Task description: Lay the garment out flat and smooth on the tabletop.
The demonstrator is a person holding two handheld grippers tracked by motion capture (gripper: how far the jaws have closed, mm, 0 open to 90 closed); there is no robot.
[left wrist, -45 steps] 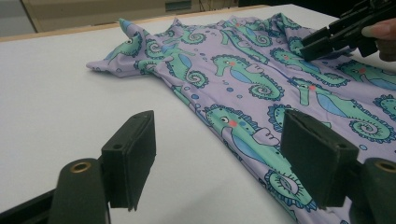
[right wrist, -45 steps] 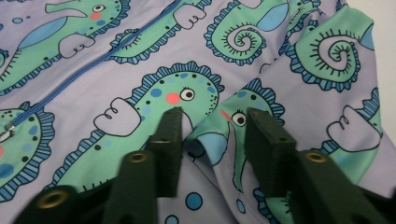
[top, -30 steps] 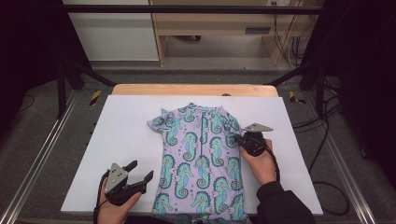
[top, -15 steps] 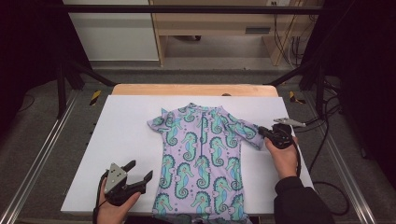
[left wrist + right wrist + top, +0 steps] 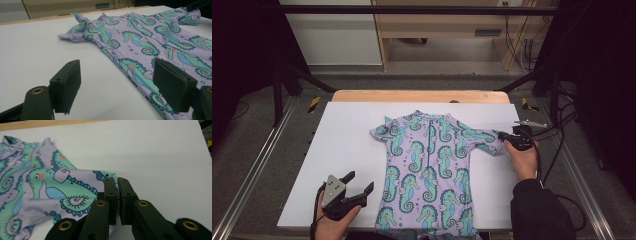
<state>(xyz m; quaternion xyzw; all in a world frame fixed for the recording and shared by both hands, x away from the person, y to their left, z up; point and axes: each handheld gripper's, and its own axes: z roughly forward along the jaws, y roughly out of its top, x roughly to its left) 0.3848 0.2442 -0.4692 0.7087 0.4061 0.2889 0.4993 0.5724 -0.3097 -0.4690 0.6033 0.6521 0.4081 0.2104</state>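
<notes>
pinching shirt (image 5: 428,165) sleeve, right gripper (image 5: 503,135), left gripper (image 5: 360,190) gaping beside hem

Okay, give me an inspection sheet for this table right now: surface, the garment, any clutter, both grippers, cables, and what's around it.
Surface: white table top, wooden edge at the far side.
Job's things: seahorse-print swimsuit lying flat, front zip up; its right sleeve pulled outward.
Clutter: nothing seen.
Grippers: left gripper open, beside the swimsuit, apart from it; right gripper shut on the sleeve edge.
Cables: black cable trailing from the right gripper.
Surroundings: grey floor, wooden bench behind, dark frame bars.
</notes>
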